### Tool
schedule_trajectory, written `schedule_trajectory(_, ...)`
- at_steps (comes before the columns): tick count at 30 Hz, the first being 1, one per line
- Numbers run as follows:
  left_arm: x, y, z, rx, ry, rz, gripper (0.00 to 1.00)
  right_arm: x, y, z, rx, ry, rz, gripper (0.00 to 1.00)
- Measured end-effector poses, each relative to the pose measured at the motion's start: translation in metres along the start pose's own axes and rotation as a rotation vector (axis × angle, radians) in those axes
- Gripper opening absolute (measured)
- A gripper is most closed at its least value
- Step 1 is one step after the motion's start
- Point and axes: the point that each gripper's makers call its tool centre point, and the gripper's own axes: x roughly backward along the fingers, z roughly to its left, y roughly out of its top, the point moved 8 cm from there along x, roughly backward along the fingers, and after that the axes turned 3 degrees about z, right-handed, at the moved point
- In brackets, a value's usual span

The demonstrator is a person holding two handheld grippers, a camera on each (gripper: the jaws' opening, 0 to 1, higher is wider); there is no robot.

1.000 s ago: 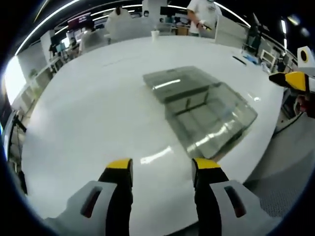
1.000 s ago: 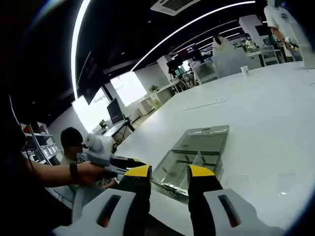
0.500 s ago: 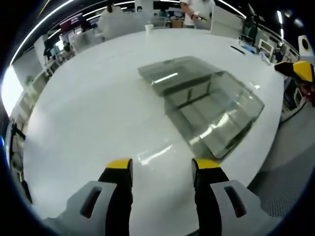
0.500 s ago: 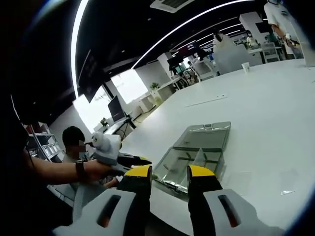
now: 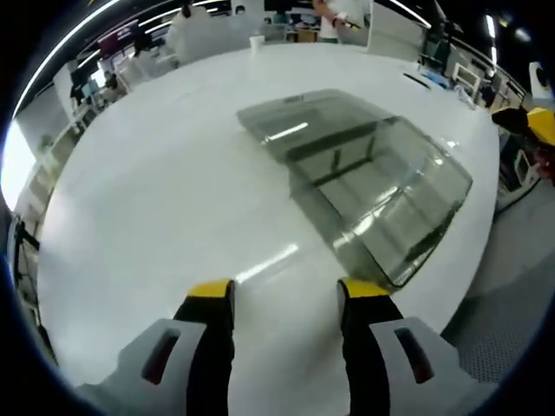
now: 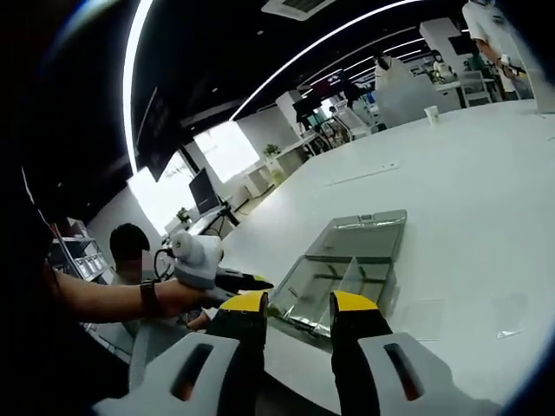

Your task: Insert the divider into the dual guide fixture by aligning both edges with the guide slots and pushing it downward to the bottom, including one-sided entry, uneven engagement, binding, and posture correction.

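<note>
In the left gripper view, the left tongs [image 5: 286, 299] hang over the white surface [image 5: 156, 191] with both yellow-tipped jaws apart and nothing between them. Ahead and to the right lies the clear dual guide fixture [image 5: 381, 204], a transparent tray near the surface's edge. A flat clear lid [image 5: 299, 121] lies just beyond it, touching or nearly so. A dark strip inside the fixture [image 5: 334, 173] may be the divider, but the glare makes that hard to confirm. At the far right edge, the yellow tip of the right tongs [image 5: 542, 126] enters the frame.

In the right gripper view, the right tongs [image 6: 297, 303] are likewise spread, holding nothing, raised above the near edge of the surface [image 6: 468, 173]. The fixture [image 6: 334, 290] sits just past the jaw tips, with a thin upright clear panel [image 6: 353, 276] standing inside it, splitting it into 2 bays. The lid [image 6: 364, 236] lies flat beyond. To the left, a person's hand [image 6: 178, 299] holds the left tongs [image 6: 251, 282], pointed toward the fixture. A white cup [image 6: 432, 113] stands far off on the surface.
</note>
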Motion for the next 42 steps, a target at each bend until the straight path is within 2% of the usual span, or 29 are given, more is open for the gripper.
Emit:
schedule_trajectory(7, 0.001, 0.001, -0.001, -0.009, 0.003, 0.025, 0.35, -0.001, -0.001, 0.002, -0.003, 0.005, -0.005, 0.24)
schedule_trajectory(18, 0.002, 0.0, 0.0, 0.007, 0.022, 0.023, 0.33, 0.005, -0.002, 0.002, -0.008, -0.012, -0.017, 0.23)
schedule_trajectory(25, 0.007, 0.0, 0.002, 0.063, 0.028, 0.008, 0.32, 0.004, -0.002, 0.005, 0.004, -0.009, -0.016, 0.23)
schedule_trajectory(29, 0.011, 0.0, 0.002, 0.064, 0.029, -0.002, 0.32, 0.006, -0.001, 0.006, -0.002, -0.009, -0.028, 0.23)
schedule_trajectory(33, 0.011, -0.002, 0.001, 0.063, 0.028, 0.016, 0.32, 0.005, -0.003, 0.007, 0.006, -0.001, -0.015, 0.23)
schedule_trajectory(36, 0.011, -0.005, 0.0, 0.031, 0.024, 0.07, 0.32, 0.005, -0.001, 0.008, 0.002, -0.001, -0.023, 0.23)
schedule_trajectory(42, 0.011, -0.005, 0.0, 0.001, 0.018, 0.137, 0.32, 0.005, -0.002, 0.008, 0.009, 0.006, -0.014, 0.23)
